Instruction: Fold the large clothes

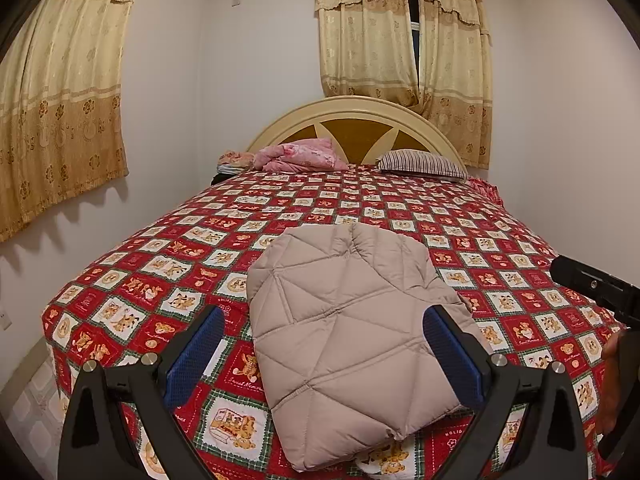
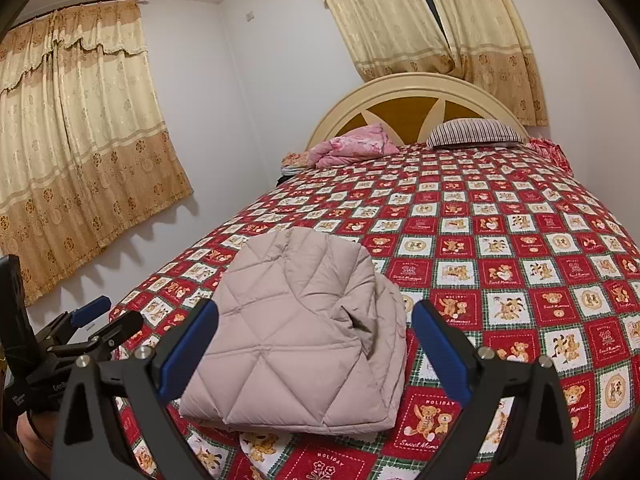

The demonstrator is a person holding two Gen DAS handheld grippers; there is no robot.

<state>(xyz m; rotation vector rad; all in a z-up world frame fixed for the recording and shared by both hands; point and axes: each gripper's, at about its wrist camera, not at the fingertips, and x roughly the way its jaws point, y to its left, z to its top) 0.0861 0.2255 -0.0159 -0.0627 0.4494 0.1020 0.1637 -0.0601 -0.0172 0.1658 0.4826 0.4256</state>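
The quilted jacket (image 1: 352,344) lies folded into a thick, roughly rectangular bundle near the foot of the bed, directly ahead of both grippers. Its beige fabric is puffy, stitched in diamond and triangle panels, with rounded corners and a loose fold along the side nearest the right gripper (image 2: 316,344). That gripper has its black arms spread wide, blue textured pads flanking the bundle without touching it. The left gripper (image 1: 324,344) is likewise spread wide and holds nothing; the bundle shows between its pads.

Beneath the jacket, the bedspread (image 1: 500,240) is a flat cotton-like sheet printed in red and white squares with teddy bears and green plaid borders. Far ahead of the grippers, a crumpled pink blanket (image 1: 296,154) and a striped pillow (image 1: 424,164) rest against the arched cream headboard (image 1: 360,108). Beyond it and to the left, gold floral curtains (image 1: 60,100) hang in pleats with scalloped valances.
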